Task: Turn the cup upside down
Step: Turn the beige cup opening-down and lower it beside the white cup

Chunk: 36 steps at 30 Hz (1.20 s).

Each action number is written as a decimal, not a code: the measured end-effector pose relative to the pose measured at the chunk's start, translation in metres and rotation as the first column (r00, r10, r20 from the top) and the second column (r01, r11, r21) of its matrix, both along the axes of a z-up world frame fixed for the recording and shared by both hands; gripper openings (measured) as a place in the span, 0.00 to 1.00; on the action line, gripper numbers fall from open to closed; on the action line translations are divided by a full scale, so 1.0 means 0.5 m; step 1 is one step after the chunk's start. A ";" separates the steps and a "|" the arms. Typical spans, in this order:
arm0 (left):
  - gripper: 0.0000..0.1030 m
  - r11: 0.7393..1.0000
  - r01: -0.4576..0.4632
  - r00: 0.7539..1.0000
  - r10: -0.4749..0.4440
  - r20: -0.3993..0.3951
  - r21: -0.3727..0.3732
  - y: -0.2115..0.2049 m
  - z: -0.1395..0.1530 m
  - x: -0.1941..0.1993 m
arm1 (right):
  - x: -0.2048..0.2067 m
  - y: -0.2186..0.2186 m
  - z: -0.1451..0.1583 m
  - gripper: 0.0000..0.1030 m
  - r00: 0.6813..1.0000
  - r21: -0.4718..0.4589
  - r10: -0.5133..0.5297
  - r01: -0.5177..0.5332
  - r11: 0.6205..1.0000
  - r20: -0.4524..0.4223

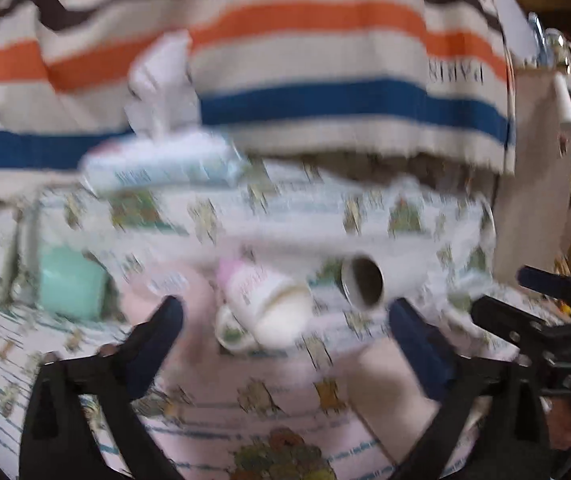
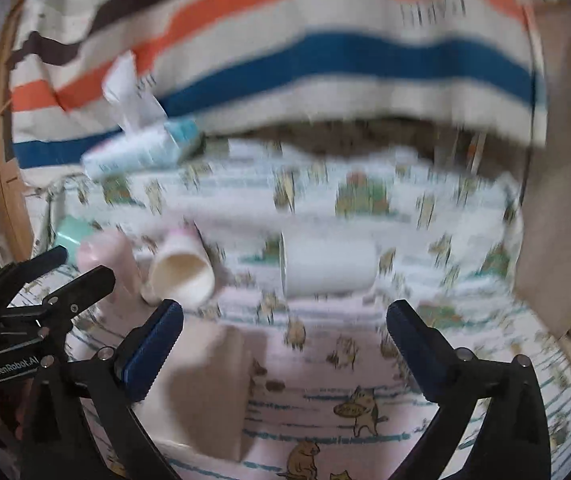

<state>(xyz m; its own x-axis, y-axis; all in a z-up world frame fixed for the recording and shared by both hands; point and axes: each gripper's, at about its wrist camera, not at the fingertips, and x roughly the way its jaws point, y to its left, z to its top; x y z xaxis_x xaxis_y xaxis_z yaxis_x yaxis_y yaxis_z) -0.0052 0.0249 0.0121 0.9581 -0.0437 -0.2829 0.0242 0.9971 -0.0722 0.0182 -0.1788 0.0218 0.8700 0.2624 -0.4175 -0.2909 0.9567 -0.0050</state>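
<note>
Surface: patterned cloth (image 2: 325, 392) with small animals and blue lines covered the table under my fingers; a striped fabric (image 2: 285, 60) hung behind it, beyond the fingertips.

Sharpness: both views were blurred, so small details I could not tell.

Right gripper (image 2: 285, 320): my two fingers stood wide apart and held nothing between them.

Left gripper (image 1: 285, 316): its fingers were also spread wide, with nothing pinched.

White cup (image 2: 327, 266): it lay on its side on the cloth, ahead of my right fingertips and between their lines, not touching them. Its open mouth looked toward my left finger. In the left wrist view the same cup (image 1: 362, 282) showed its dark opening, just ahead of the right finger of that gripper.

Cream cup (image 2: 181, 274): it also lay tipped, ahead of my left finger in the right wrist view; in the left wrist view it was ahead, between the fingers.

Pink cup (image 2: 103, 256): it stood or leaned further to the left, near the other gripper; which one, I could not tell.

Other things: a tissue pack (image 2: 141, 150) far ahead to the left, and a mint box (image 2: 71, 230) beside the pink cup.

Step in hand: I judged this as the approach, before any grasp.

Next move: probably to bring the right fingers around the wall of the white cup, close gently, then turn the wrist until the mouth faces the cloth. A round cup on its side can roll away, so the closing should be centred.
</note>
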 end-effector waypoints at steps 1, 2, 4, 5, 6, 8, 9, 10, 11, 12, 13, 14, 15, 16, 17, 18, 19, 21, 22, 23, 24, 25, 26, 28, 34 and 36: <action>1.00 1.000 -0.024 0.999 0.024 0.035 -0.005 0.006 0.005 -0.010 | -0.010 0.005 0.009 1.00 1.000 -0.008 0.005 -0.004 1.000 0.020; 1.00 0.999 -0.034 0.998 0.035 0.052 -0.016 0.014 0.010 -0.013 | -0.023 0.012 0.017 1.00 0.999 -0.021 0.010 -0.009 1.000 0.040; 1.00 0.997 -0.045 0.996 0.049 0.072 -0.056 0.031 0.018 -0.013 | -0.038 0.023 0.025 1.00 0.999 -0.039 0.018 -0.016 0.999 0.052; 1.00 0.995 -0.051 0.995 0.058 0.080 -0.083 0.041 0.022 -0.013 | -0.044 0.025 0.026 1.00 0.998 -0.043 0.021 -0.018 0.999 0.051; 1.00 0.993 -0.054 0.994 0.063 0.084 -0.106 0.050 0.025 -0.014 | -0.050 0.029 0.025 1.00 0.999 -0.043 0.024 -0.022 0.999 0.045; 1.00 0.988 -0.055 0.994 0.067 0.082 -0.146 0.068 0.029 -0.011 | -0.057 0.035 0.020 1.00 0.999 -0.047 0.030 -0.029 0.998 0.026; 1.00 0.988 -0.054 0.995 0.066 0.079 -0.146 0.069 0.027 -0.015 | -0.060 0.040 0.015 1.00 0.999 -0.049 0.031 -0.031 0.998 0.009; 1.00 0.989 -0.052 0.996 0.062 0.069 -0.139 0.072 0.028 -0.013 | -0.058 0.043 0.010 1.00 1.000 -0.046 0.031 -0.031 0.998 -0.007; 1.00 0.989 -0.058 0.996 0.067 0.062 -0.133 0.074 0.029 -0.009 | -0.059 0.046 0.002 1.00 0.999 -0.041 0.029 -0.030 0.999 -0.021; 1.00 0.989 -0.070 0.995 0.079 0.064 -0.132 0.076 0.029 -0.011 | -0.058 0.048 -0.007 1.00 0.999 -0.038 0.027 -0.028 0.999 -0.033; 1.00 0.988 -0.081 0.994 0.090 0.067 -0.131 0.077 0.028 -0.014 | -0.052 0.052 -0.016 1.00 0.998 -0.037 0.022 -0.024 0.999 -0.056; 1.00 0.988 -0.086 0.993 0.095 0.069 -0.128 0.079 0.028 -0.016 | -0.046 0.056 -0.024 1.00 0.997 -0.032 0.019 -0.022 0.999 -0.080; 1.00 0.989 -0.086 0.993 0.095 0.069 -0.123 0.078 0.027 -0.017 | -0.042 0.058 -0.030 1.00 0.995 -0.024 0.020 -0.022 0.999 -0.101; 1.00 0.989 -0.089 0.993 0.098 0.068 -0.118 0.077 0.027 -0.017 | -0.035 0.059 -0.038 1.00 0.991 -0.004 0.024 -0.024 1.000 -0.128; 1.00 0.989 -0.092 0.993 0.100 0.068 -0.115 0.077 0.027 -0.017 | -0.034 0.059 -0.044 1.00 0.990 0.006 0.023 -0.023 1.000 -0.140; 1.00 0.989 -0.095 0.992 0.103 0.068 -0.113 0.077 0.026 -0.019 | -0.033 0.060 -0.048 1.00 0.989 0.013 0.021 -0.019 1.000 -0.149; 1.00 0.989 -0.096 0.992 0.104 0.068 -0.111 0.077 0.026 -0.019 | -0.031 0.062 -0.054 1.00 0.987 0.016 0.019 -0.016 1.000 -0.158; 1.00 0.989 -0.099 0.992 0.107 0.066 -0.112 0.079 0.026 -0.019 | -0.030 0.067 -0.064 1.00 0.985 0.012 0.023 -0.021 1.000 -0.173; 1.00 0.989 -0.101 0.992 0.109 0.065 -0.113 0.080 0.027 -0.018 | -0.030 0.071 -0.069 1.00 0.983 0.007 0.025 -0.024 1.000 -0.181; 1.00 0.988 -0.102 0.992 0.110 0.063 -0.113 0.080 0.027 -0.018 | -0.031 0.074 -0.074 1.00 0.982 0.003 0.027 -0.026 1.000 -0.187; 1.00 0.988 -0.104 0.992 0.111 0.062 -0.115 0.081 0.027 -0.018 | -0.032 0.077 -0.076 1.00 0.981 -0.001 0.028 -0.029 1.000 -0.190; 1.00 0.988 -0.104 0.992 0.111 0.061 -0.117 0.082 0.027 -0.018 | -0.034 0.080 -0.082 1.00 0.980 -0.007 0.031 -0.033 0.999 -0.198; 1.00 0.988 -0.102 0.992 0.110 0.061 -0.119 0.082 0.027 -0.018 | -0.036 0.084 -0.088 1.00 0.978 -0.013 0.034 -0.037 0.999 -0.206; 1.00 0.988 -0.103 0.992 0.111 0.063 -0.118 0.082 0.027 -0.019 | -0.038 0.090 -0.099 1.00 0.975 -0.028 0.034 -0.041 0.999 -0.221; 1.00 0.990 -0.106 0.991 0.113 0.078 -0.091 0.076 0.029 -0.023 | -0.021 0.100 -0.127 1.00 0.950 -0.014 0.059 -0.067 0.998 -0.308; 1.00 0.991 -0.106 0.990 0.113 0.082 -0.083 0.074 0.029 -0.025 | -0.020 0.102 -0.131 0.99 0.946 -0.018 0.061 -0.070 0.997 -0.318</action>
